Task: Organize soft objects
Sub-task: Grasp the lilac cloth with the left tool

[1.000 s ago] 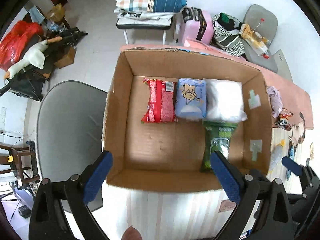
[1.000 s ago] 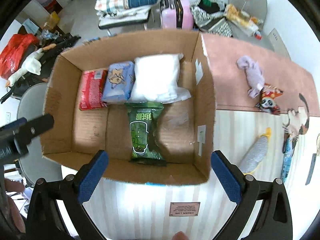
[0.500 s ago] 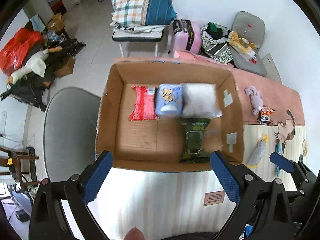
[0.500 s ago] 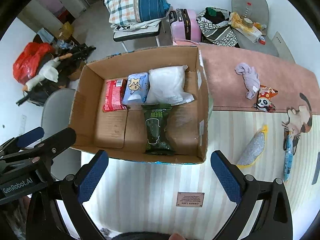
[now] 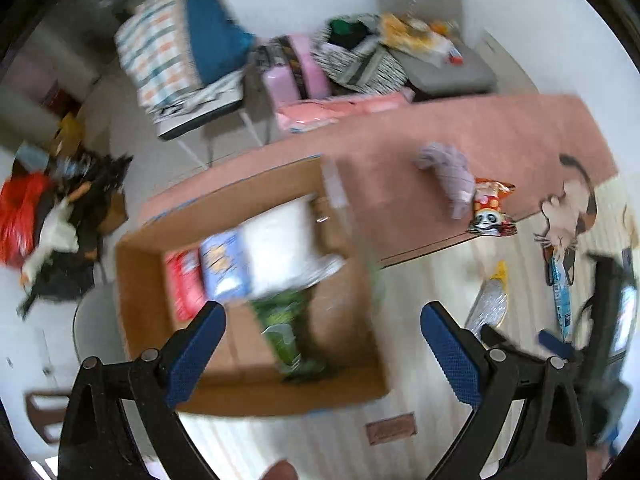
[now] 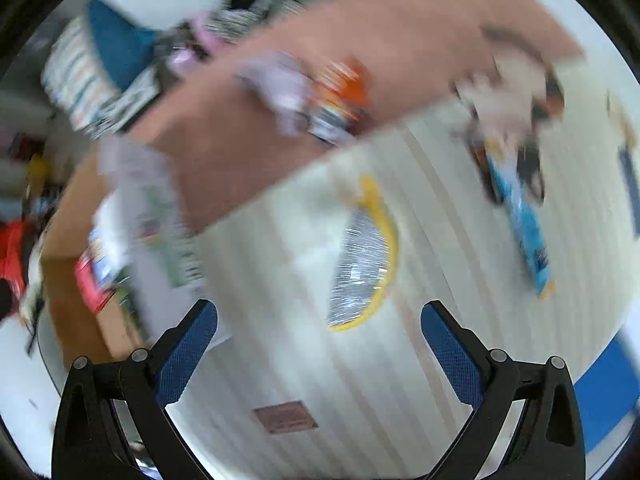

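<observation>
Left hand-held gripper (image 5: 322, 322): jaws spread wide, holding nothing, above the near edge of the cardboard box (image 5: 136, 312).
Cardboard box: ahead of the left hand-held gripper, on the desk (image 5: 420, 360); the picture is blurred.
In the box: red pack (image 5: 182, 284), blue pack (image 5: 224, 268) and white pack (image 5: 280, 248) in a row at the far side; green pack (image 5: 286, 328) nearer, between the blue fingers.
Right hand-held gripper (image 6: 320, 322): jaws spread wide, empty.
Silver and yellow pouch (image 6: 362, 264): on the desk, just ahead of the right hand-held gripper, between its fingers.
Long blue packet (image 6: 520, 216): ahead to the right, well apart.
Lilac cloth (image 5: 450, 172): far ahead on the pink mat (image 5: 500, 128), touching the panda snack bag (image 5: 490, 210).
</observation>
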`<action>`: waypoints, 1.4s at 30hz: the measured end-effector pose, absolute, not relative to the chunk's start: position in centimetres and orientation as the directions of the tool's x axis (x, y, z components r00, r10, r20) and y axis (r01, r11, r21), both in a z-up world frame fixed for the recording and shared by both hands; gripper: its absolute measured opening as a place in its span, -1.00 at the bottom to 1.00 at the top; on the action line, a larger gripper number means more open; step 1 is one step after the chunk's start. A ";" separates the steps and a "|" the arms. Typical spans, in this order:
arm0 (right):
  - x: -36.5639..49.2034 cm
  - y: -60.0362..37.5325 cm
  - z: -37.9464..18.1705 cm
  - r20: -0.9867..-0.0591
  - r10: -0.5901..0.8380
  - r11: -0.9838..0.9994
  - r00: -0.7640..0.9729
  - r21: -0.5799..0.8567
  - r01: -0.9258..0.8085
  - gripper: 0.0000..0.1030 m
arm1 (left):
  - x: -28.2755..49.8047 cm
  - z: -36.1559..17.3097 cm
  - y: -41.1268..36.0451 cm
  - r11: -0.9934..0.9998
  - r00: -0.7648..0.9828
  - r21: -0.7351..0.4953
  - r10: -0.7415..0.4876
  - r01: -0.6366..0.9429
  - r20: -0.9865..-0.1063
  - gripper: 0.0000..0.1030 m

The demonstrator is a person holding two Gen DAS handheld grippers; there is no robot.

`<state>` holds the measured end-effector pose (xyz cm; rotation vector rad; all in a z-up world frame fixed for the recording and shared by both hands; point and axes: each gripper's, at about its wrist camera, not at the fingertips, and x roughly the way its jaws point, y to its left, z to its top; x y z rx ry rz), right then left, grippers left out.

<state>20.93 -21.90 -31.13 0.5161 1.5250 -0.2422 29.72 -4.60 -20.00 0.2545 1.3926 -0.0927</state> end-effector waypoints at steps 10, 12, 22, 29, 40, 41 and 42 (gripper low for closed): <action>21.3 -25.1 -37.9 -0.960 0.279 0.787 0.002 0.230 0.572 0.75 | 41.5 -31.0 -14.8 0.966 -0.118 -0.001 0.030 0.258 -0.993 0.94; 21.5 -25.6 -38.2 -0.957 0.291 0.779 0.004 0.240 0.580 0.74 | 43.0 -33.0 -16.0 0.967 -0.163 -0.026 0.016 0.252 -0.986 0.94; 22.3 -26.2 -38.8 -0.949 0.313 0.777 -0.021 0.243 0.581 0.43 | 47.0 -40.1 -19.7 0.973 -0.276 -0.051 0.014 0.227 -0.961 0.94; 22.4 -24.4 -39.9 -0.953 0.298 0.799 -0.060 0.215 0.562 0.19 | 46.8 -41.3 -20.5 0.966 -0.260 -0.010 0.059 0.257 -0.964 0.09; 21.4 -22.2 -37.5 -0.970 0.242 0.828 -0.018 0.197 0.525 -0.12 | 43.3 -35.6 -18.1 0.956 -0.124 0.002 0.041 0.294 -0.991 -0.32; 21.2 -22.2 -36.7 -0.970 0.242 0.831 -0.004 0.205 0.517 -0.12 | 42.6 -34.3 -17.5 0.954 -0.109 -0.013 0.021 0.298 -0.994 -0.32; 21.1 -22.2 -35.6 -0.969 0.246 0.835 0.013 0.219 0.505 -0.12 | 42.0 -33.0 -16.9 0.955 -0.096 -0.027 0.001 0.296 -0.995 -0.32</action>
